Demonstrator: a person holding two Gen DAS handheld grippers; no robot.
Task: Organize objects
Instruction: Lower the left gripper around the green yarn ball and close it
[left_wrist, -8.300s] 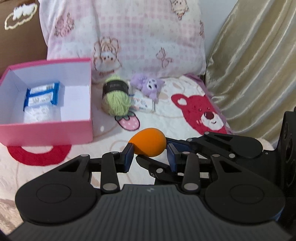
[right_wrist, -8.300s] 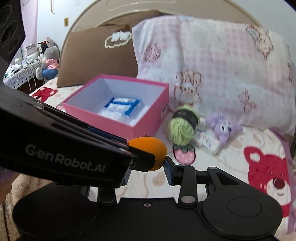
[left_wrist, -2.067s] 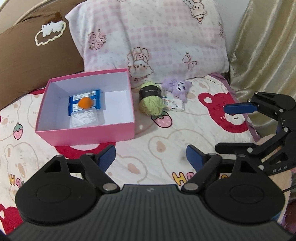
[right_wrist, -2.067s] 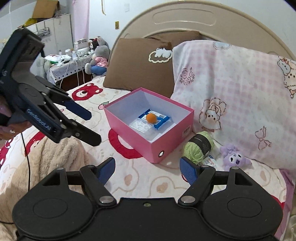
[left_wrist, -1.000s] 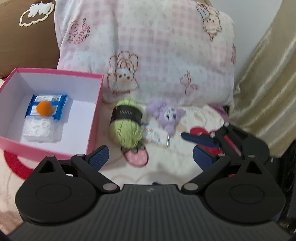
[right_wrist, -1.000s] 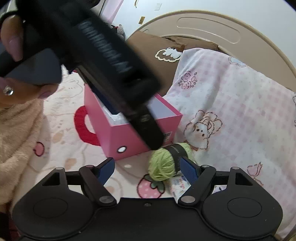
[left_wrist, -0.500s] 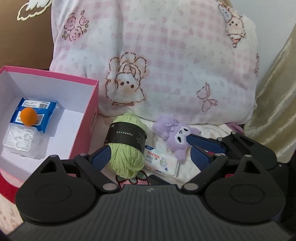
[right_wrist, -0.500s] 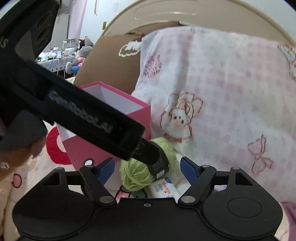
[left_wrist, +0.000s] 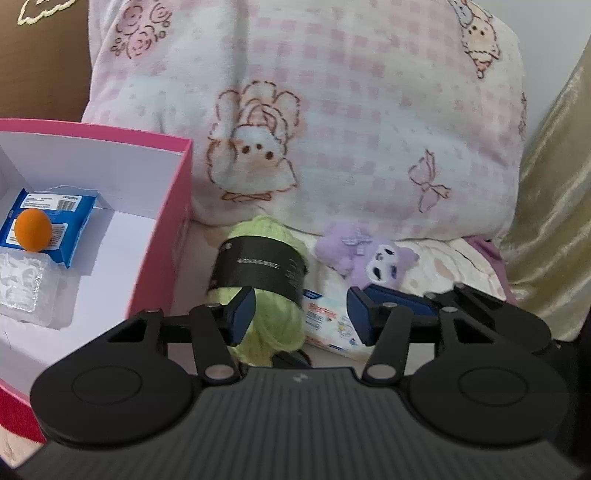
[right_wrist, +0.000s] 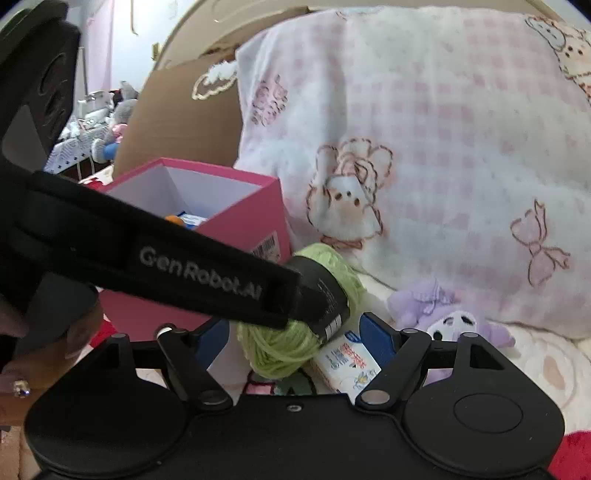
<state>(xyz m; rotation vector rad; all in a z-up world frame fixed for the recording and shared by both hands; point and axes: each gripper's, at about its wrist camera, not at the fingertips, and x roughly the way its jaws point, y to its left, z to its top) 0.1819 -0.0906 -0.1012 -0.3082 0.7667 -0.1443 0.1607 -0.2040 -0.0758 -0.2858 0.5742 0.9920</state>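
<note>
We take the pink box (left_wrist: 173, 236) as landmark. The green yarn ball (left_wrist: 266, 295) lies just off the box's right wall, on the bedspread, in front of the pink pillow (left_wrist: 332, 129); its long axis runs roughly toward the left wrist camera, black label band around the middle. The left gripper (left_wrist: 301, 314) is on it: its jaws have just been closing, the left pad touches the yarn's flank, the right pad stands clear over the tissue packet (left_wrist: 328, 325), so we judge no grip yet. The right gripper (right_wrist: 291, 339) hangs spread wide and empty, with yarn and packet showing between its fingers. The left hand is nearer, so the pick is its job. Room is tight: box wall on one side, packet and purple plush toy (left_wrist: 369, 258) on the other, pillow behind. Up is free. The box floor right of the orange ball (left_wrist: 32, 229) is bare.
</note>
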